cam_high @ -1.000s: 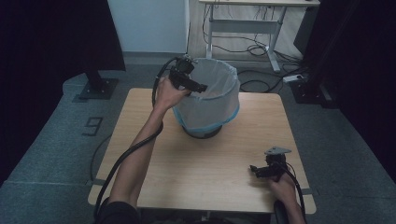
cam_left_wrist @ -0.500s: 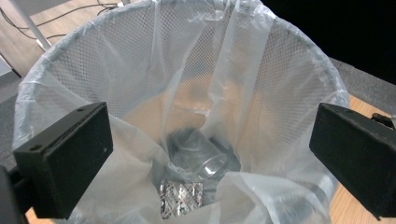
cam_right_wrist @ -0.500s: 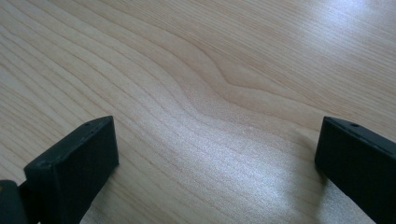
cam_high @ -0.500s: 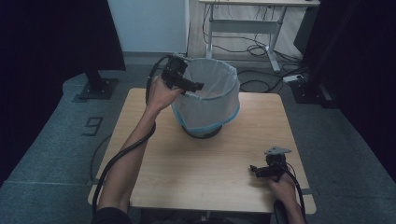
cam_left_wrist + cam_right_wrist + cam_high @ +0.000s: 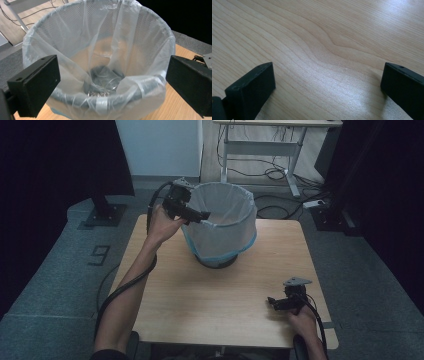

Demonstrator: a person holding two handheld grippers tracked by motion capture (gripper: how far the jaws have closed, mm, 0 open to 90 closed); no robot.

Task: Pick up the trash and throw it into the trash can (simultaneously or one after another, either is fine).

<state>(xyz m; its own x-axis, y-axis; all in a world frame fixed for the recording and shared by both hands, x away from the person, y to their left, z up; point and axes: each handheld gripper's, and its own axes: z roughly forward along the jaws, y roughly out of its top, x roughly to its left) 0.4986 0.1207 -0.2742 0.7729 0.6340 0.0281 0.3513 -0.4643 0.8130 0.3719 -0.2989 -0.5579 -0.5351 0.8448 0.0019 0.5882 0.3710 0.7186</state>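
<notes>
Clear jar (image 5: 106,79) inside lined bin (image 5: 160,50)

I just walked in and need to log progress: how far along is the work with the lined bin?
Done: the clear bag lines the mesh bin, folded over its rim, and something clear, maybe a bottle, lies at the bottom. In hand: the left gripper hovers open at the rim. The right gripper rests open on the table. What's left is unclear.
</notes>
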